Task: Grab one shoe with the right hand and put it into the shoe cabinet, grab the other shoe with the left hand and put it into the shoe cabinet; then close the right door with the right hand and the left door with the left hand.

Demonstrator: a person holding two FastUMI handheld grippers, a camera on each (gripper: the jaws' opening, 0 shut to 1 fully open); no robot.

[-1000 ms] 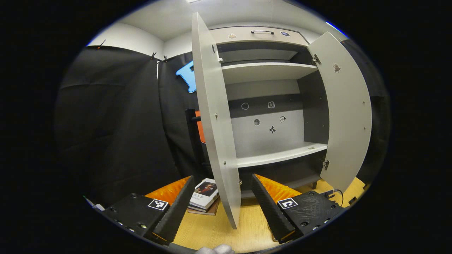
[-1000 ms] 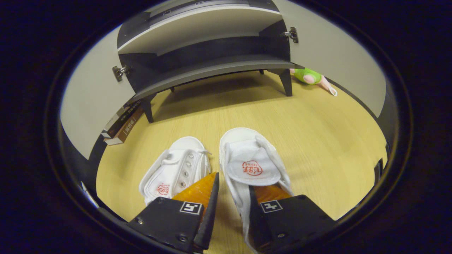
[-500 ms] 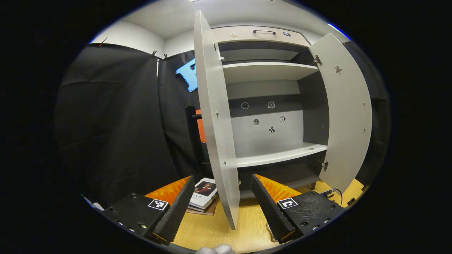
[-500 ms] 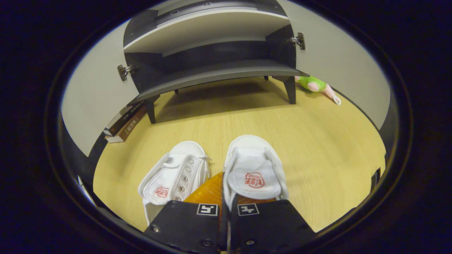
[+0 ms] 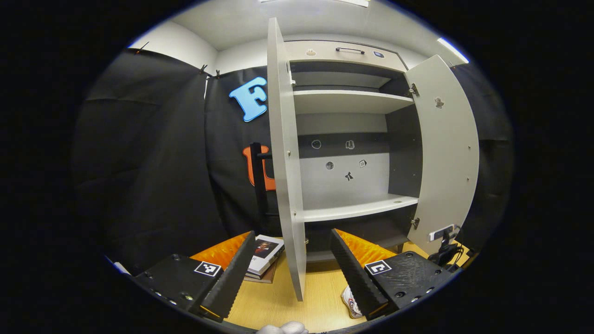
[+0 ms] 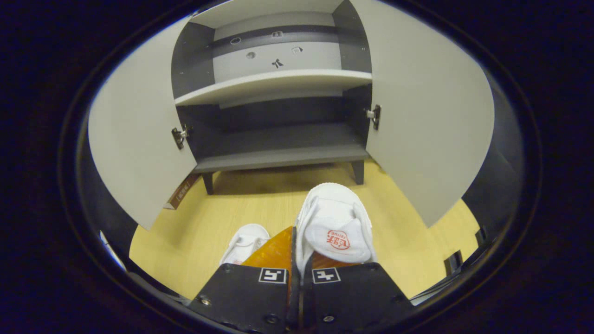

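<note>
- The right claw (image 6: 297,273) is pinching one white shoe (image 6: 335,227) by the side wall of its collar, its two fingers pressed nearly together on the thin canvas; gripping there is letting the toe point forward toward the shoe cabinet (image 6: 278,153), which should suit a toe-first slide onto a shelf.
- That shoe is hanging lifted off the wooden floor (image 6: 209,218), in front of the cabinet's open bottom compartment.
- The other shoe (image 6: 245,243) is lying on the floor just left of the held one, low in the right gripper view; a sliver of it (image 5: 351,304) is also peeking beside a finger in the left gripper view.
- The left claw (image 5: 287,273) is hanging spread wide and gripping nothing, facing the edge of the left door (image 5: 284,176); judging by the task, it is waiting its turn for the second shoe.
- Both doors are standing wide open, the right door (image 6: 427,116) swung well aside, so the shelves are staying reachable from the front.
- A small stack of books (image 5: 262,260) is lying on the floor beside the cabinet, behind the left door; it looks clear of the shoe's path.
- The step in hand seems to be carrying the first shoe in; both door closings are not yet done.
</note>
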